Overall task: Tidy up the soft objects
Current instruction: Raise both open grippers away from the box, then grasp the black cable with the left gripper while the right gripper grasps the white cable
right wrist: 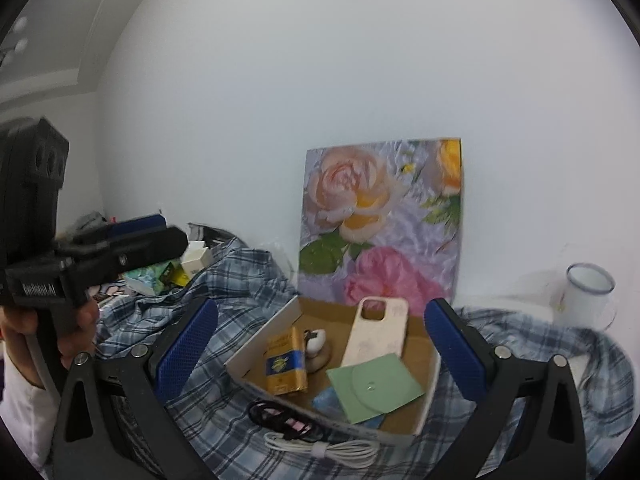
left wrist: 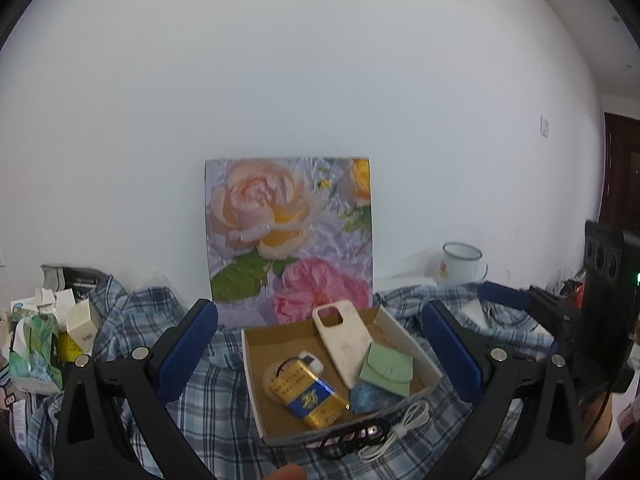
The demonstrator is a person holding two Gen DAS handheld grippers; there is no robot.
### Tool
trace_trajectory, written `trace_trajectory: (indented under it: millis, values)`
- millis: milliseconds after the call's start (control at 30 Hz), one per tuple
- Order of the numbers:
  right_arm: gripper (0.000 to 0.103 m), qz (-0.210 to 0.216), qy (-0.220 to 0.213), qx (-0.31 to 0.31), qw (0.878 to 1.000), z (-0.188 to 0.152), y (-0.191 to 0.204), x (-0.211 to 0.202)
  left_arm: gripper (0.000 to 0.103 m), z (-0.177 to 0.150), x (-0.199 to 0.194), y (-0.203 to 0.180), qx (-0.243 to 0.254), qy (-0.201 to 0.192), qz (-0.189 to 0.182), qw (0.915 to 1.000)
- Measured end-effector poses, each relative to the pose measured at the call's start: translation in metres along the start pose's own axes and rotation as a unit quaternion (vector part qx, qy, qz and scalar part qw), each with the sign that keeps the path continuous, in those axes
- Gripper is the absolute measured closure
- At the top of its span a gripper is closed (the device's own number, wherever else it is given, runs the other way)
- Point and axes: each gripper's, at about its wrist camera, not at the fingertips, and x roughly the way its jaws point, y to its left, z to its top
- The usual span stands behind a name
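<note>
A shallow cardboard box lies on a blue plaid cloth. Inside it are a cream phone case, a green pouch, a gold and blue packet and a light blue soft item. A coiled white cable and a black and pink band rest on the cloth in front. My left gripper and right gripper both hover open above the box, holding nothing.
A floral picture leans on the white wall behind the box. A white enamel mug stands at the right. Small cartons and a tissue pack crowd the left. A hand holds the other gripper at the left.
</note>
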Motion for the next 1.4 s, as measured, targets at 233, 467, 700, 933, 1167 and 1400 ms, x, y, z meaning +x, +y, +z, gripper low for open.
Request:
trace_trajectory:
  millis: [233, 467, 700, 933, 1167, 1400]
  values:
    - [0.000, 0.009, 0.026, -0.005, 1.000, -0.013, 0.003, 0.019, 0.000, -0.026, 0.018, 0.008, -0.020, 0.045, -0.007, 0.9988]
    - [0.000, 0.012, 0.063, 0.003, 0.998, -0.027, -0.002, 0.029, 0.000, -0.052, 0.035, 0.011, -0.028, 0.090, -0.017, 0.9954]
    - [0.000, 0.015, 0.100, 0.011, 0.995, -0.044, -0.007, 0.033, 0.000, -0.073, 0.053, 0.005, -0.019, 0.135, -0.030, 0.9902]
    - [0.000, 0.024, 0.161, 0.024, 0.986, -0.061, -0.013, 0.045, 0.000, -0.087, 0.070, 0.001, -0.024, 0.186, -0.044, 0.9813]
    - [0.000, 0.043, 0.240, 0.023, 0.970, -0.080, -0.015, 0.065, 0.000, -0.103, 0.089, 0.006, -0.051, 0.237, -0.059, 0.9684]
    - [0.000, 0.034, 0.286, 0.016, 0.957, -0.098, -0.013, 0.079, 0.000, -0.112, 0.097, 0.005, -0.072, 0.259, -0.078, 0.9602]
